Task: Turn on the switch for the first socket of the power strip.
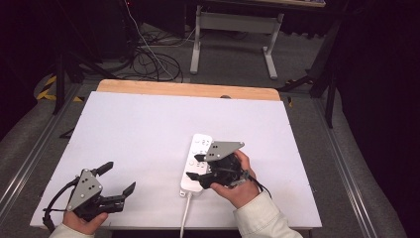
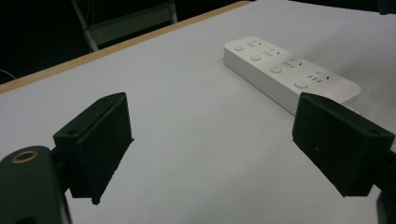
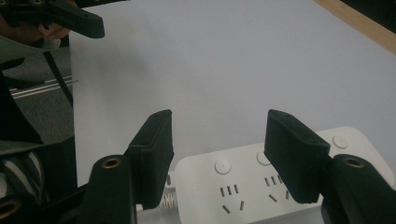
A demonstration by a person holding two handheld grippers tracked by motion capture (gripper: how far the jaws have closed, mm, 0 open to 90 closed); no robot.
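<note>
We find the white power strip [image 1: 197, 163] lying flat on the white desk [image 1: 148, 129], right of centre and toward the near edge, its cord [image 1: 184, 215] running off that edge. The right claw [image 1: 204, 179] hovers over the strip's near end. In the right gripper view its jaws stand apart above the socket face, one over the cord end, the other over the second socket group; nothing is clamped between them. The left claw [image 1: 119, 179] waits near the desk's near left corner, well apart from the strip, jaws wide apart and empty.

We judge the step in hand to be a grasp on the strip's near end. Risks from here:

- The jaws appear to straddle the strip lengthwise. Closing this way may find no opposing faces, so the pads would skid across the smooth top.
- A pad may press one of the round switch buttons [image 3: 222, 166].
- A pad landing on the cord's strain relief may pinch the cord rather than the body.
- Lifting from one end would let the far end droop and swing.
</note>
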